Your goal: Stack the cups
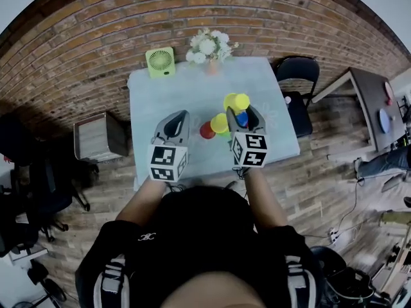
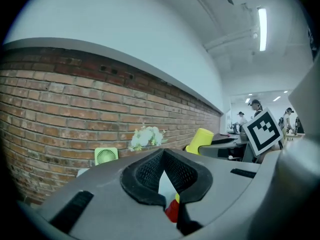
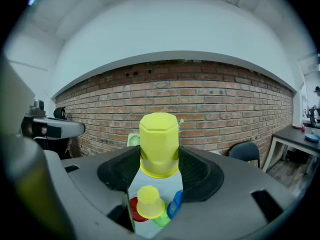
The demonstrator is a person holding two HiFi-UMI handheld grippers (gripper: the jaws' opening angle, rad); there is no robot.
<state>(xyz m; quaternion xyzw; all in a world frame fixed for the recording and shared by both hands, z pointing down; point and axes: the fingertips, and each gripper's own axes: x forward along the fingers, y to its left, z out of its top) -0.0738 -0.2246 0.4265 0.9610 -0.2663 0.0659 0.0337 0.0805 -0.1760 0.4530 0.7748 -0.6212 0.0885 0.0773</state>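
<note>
My right tongs [image 3: 159, 160] are clamped on an upturned yellow cup [image 3: 159, 136], raised near the red cup [image 1: 207, 131] on the desk [image 1: 186, 88]. My left tongs [image 2: 165, 178] stand apart, empty, left of that red cup.

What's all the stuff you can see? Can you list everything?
held cup: one, yellow, between the right gripper's jaws
table cups: four, a yellow cup, red cup, green cup and blue cup, bunched mid-table
fan: one, green, table's far left corner
flowers: one bunch, white, table's far edge
table: one, pale blue, by the brick wall
chair: one, black, right of the table
left gripper: one, grey, open, empty
right gripper: one, grey, shut on the held cup
</note>
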